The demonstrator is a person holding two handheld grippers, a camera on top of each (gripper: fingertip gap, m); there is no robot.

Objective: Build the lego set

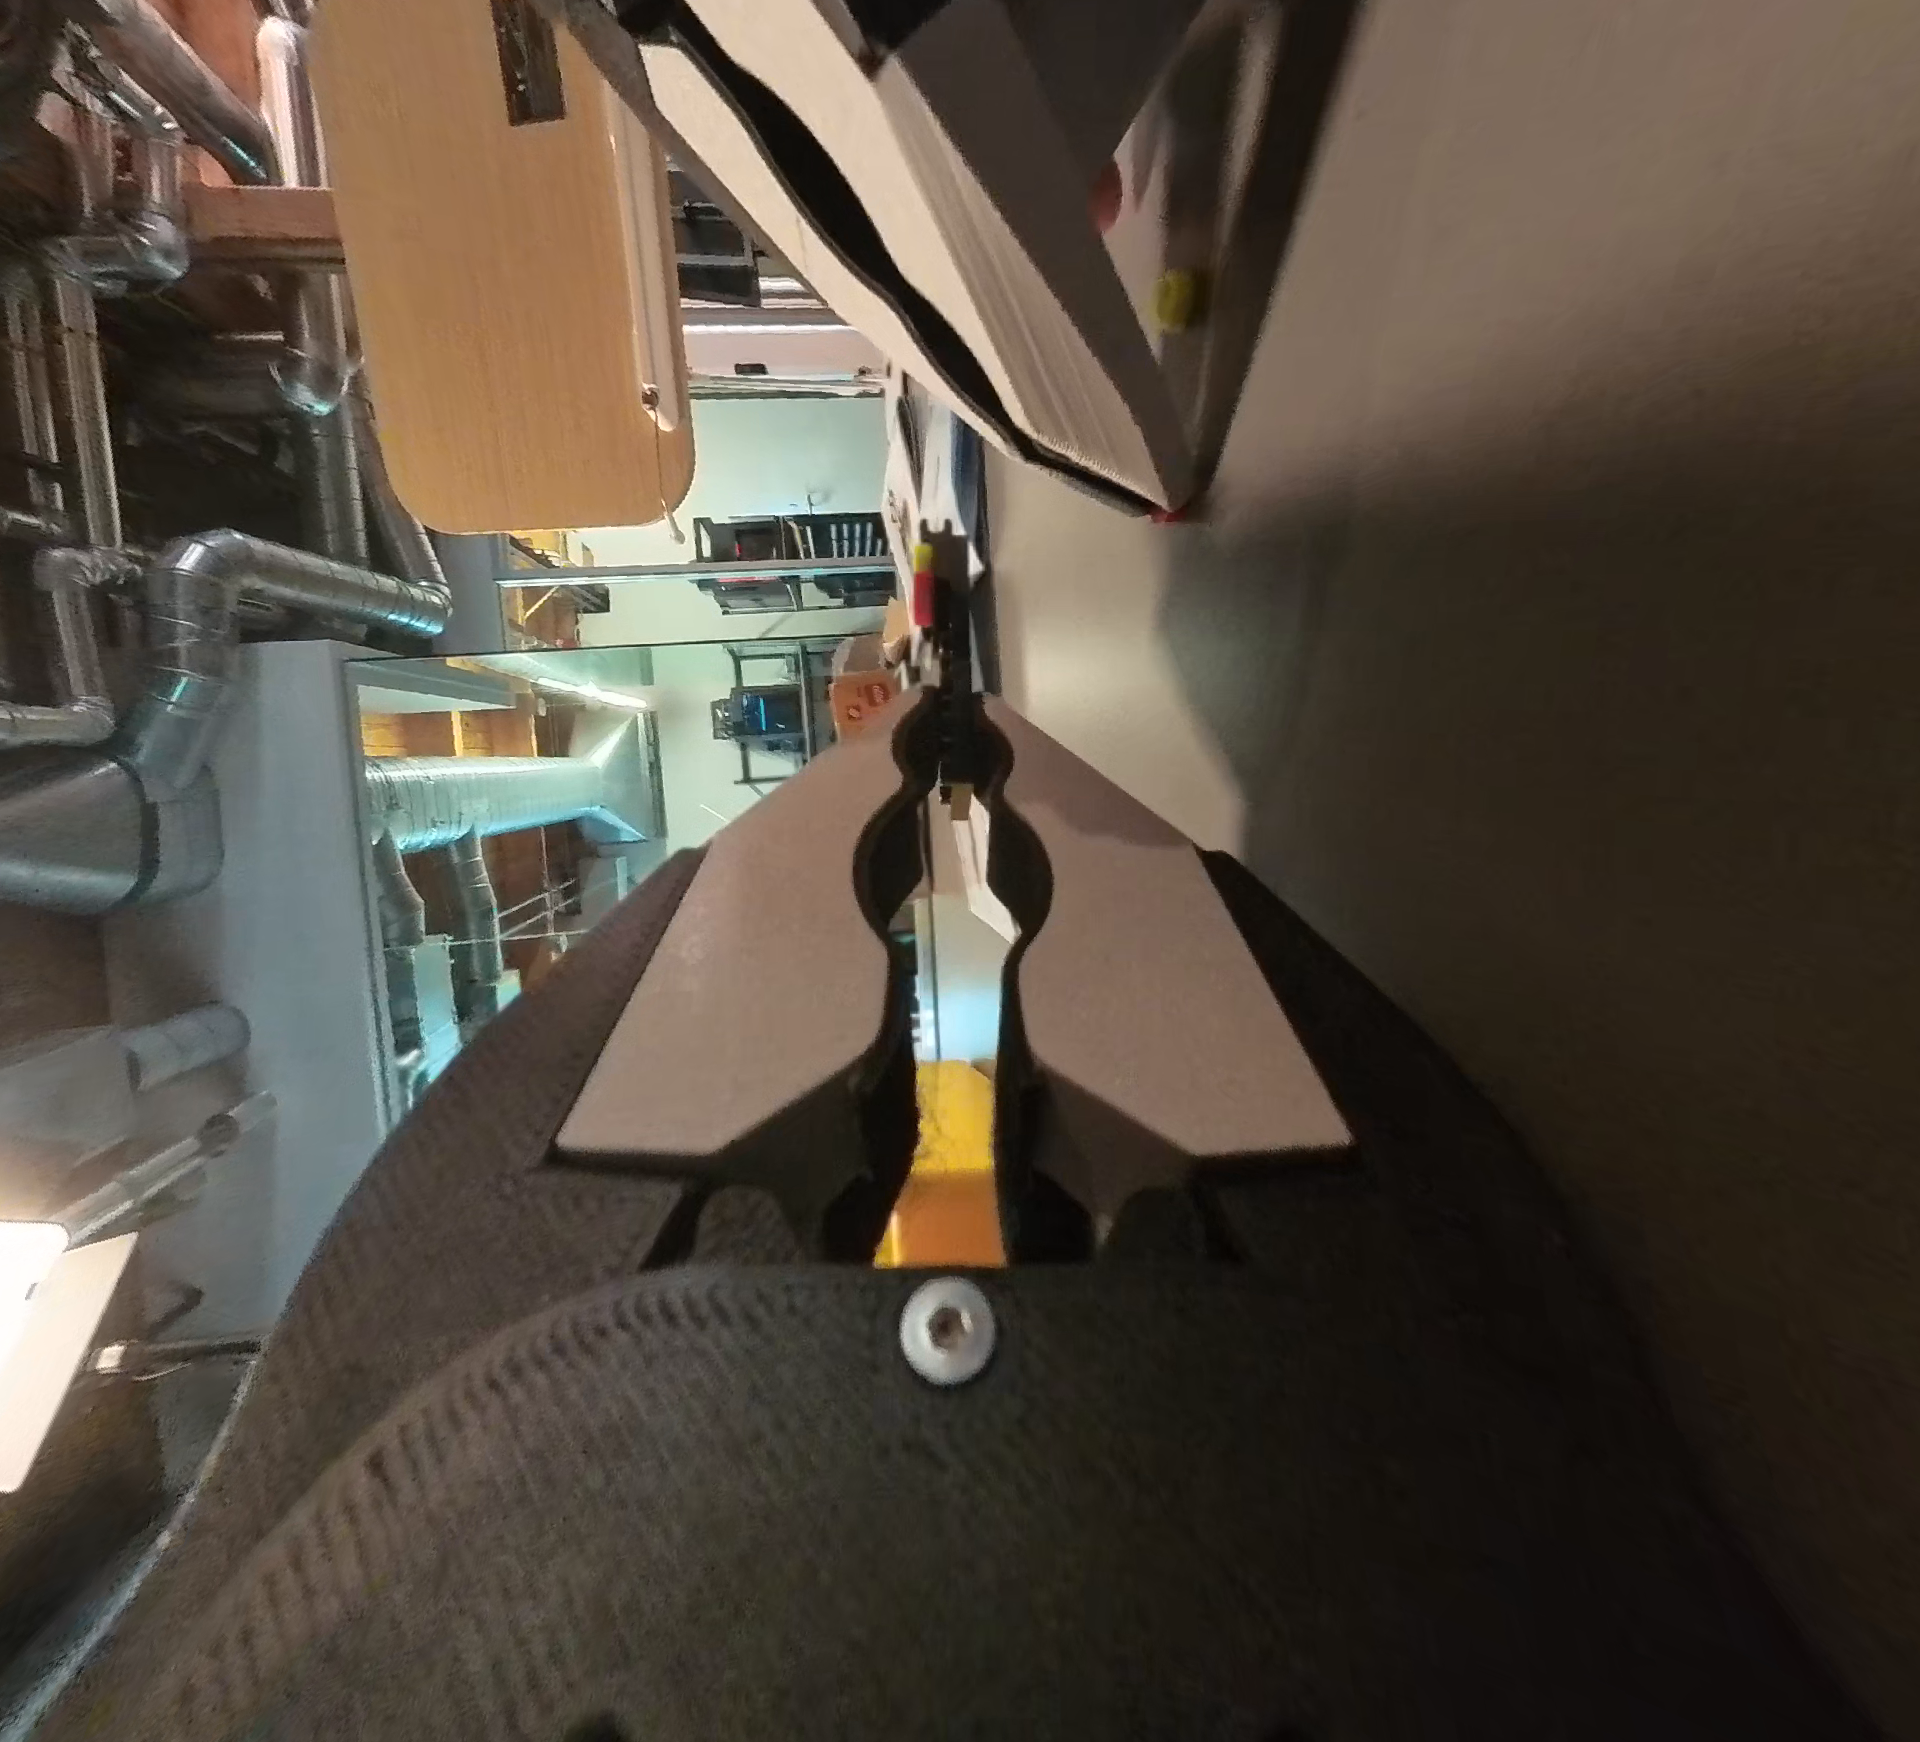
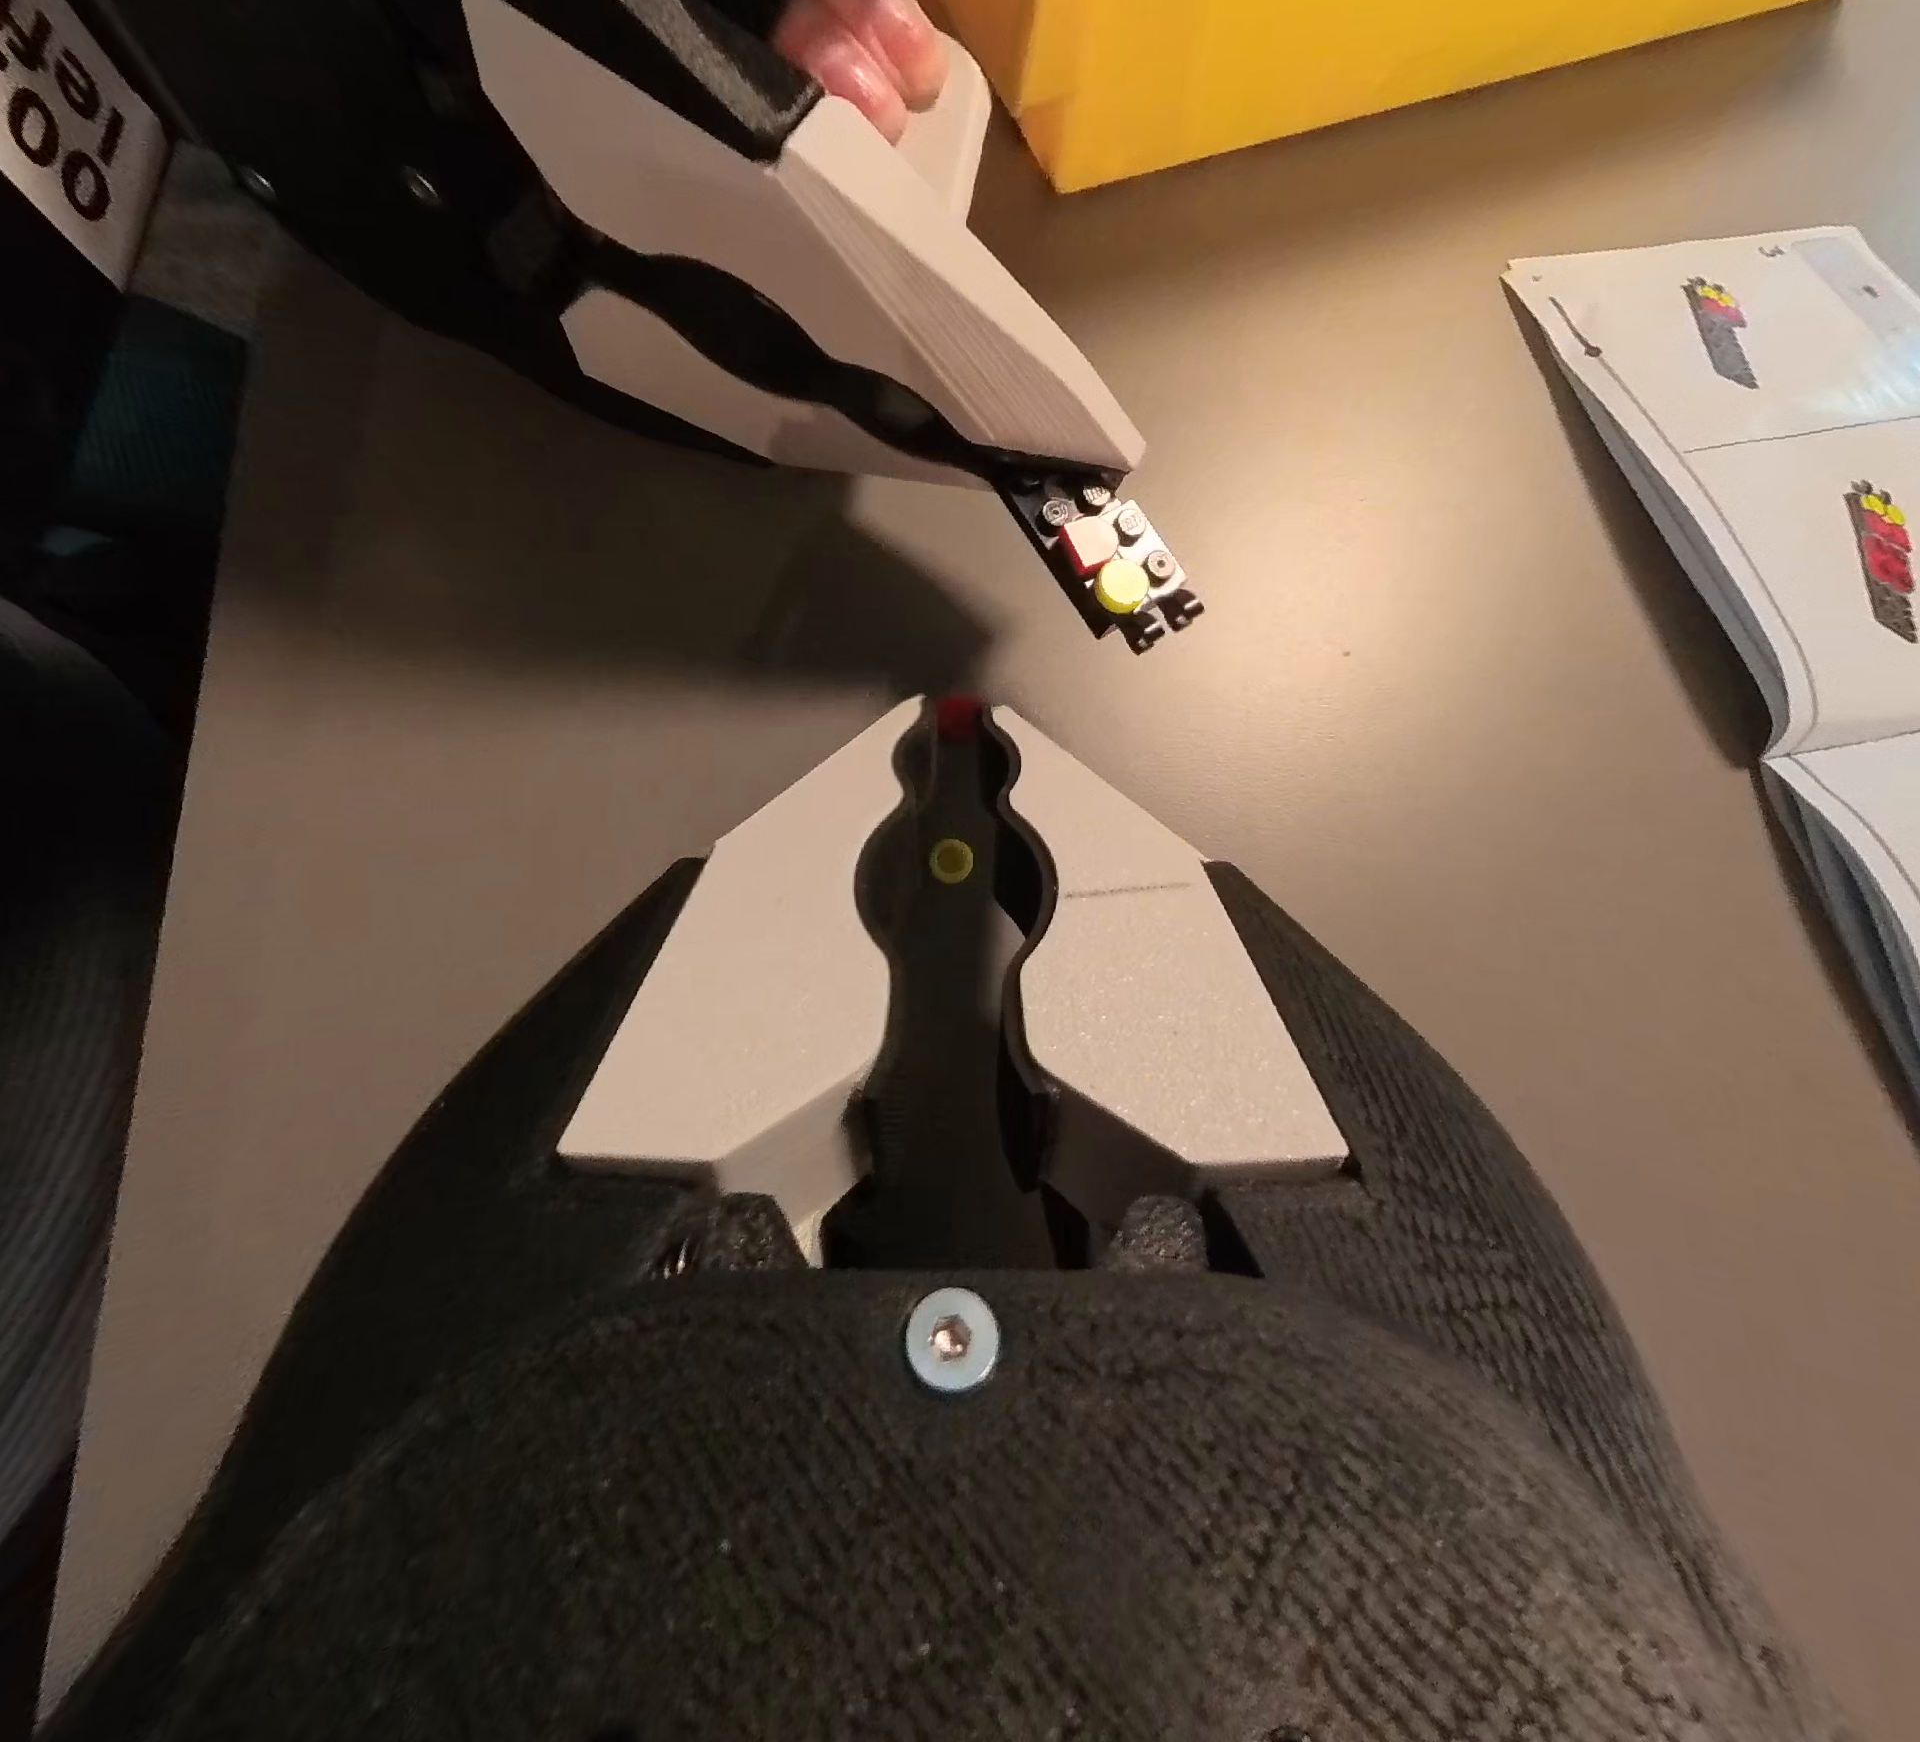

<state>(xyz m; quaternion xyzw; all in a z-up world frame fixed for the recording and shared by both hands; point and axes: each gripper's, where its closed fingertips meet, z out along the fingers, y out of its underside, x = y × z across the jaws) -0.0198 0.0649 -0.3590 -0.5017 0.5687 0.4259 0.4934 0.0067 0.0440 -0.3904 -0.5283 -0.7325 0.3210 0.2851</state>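
**Red stud ready to go on the black plate**

We hold the small black lego plate assembly (image 2: 1107,554), which carries a red tile, a round yellow tile and grey studs, in the left gripper (image 2: 1070,466). Its jaws are closed on the near end of the plate, so the free end with the open studs sticks out over the grey table (image 2: 1351,757). In our opinion, we keep it lifted and tilted like this so that the top side faces the other tool.

The right gripper (image 2: 956,721) has its jaws nearly closed on a tiny red lego piece (image 2: 957,713) at the very tip. The piece is just below the plate, near but not touching it. A small round yellow piece (image 2: 952,860) shows between the fingers further back; we cannot tell if it lies on the table or is held.

The open white instruction booklet (image 2: 1766,549) lies to the right, probably to be read while we work, and the yellow cardboard box (image 2: 1351,9) stands behind.

The left wrist view shows the plate (image 1: 943,643) edge-on between closed jaws.
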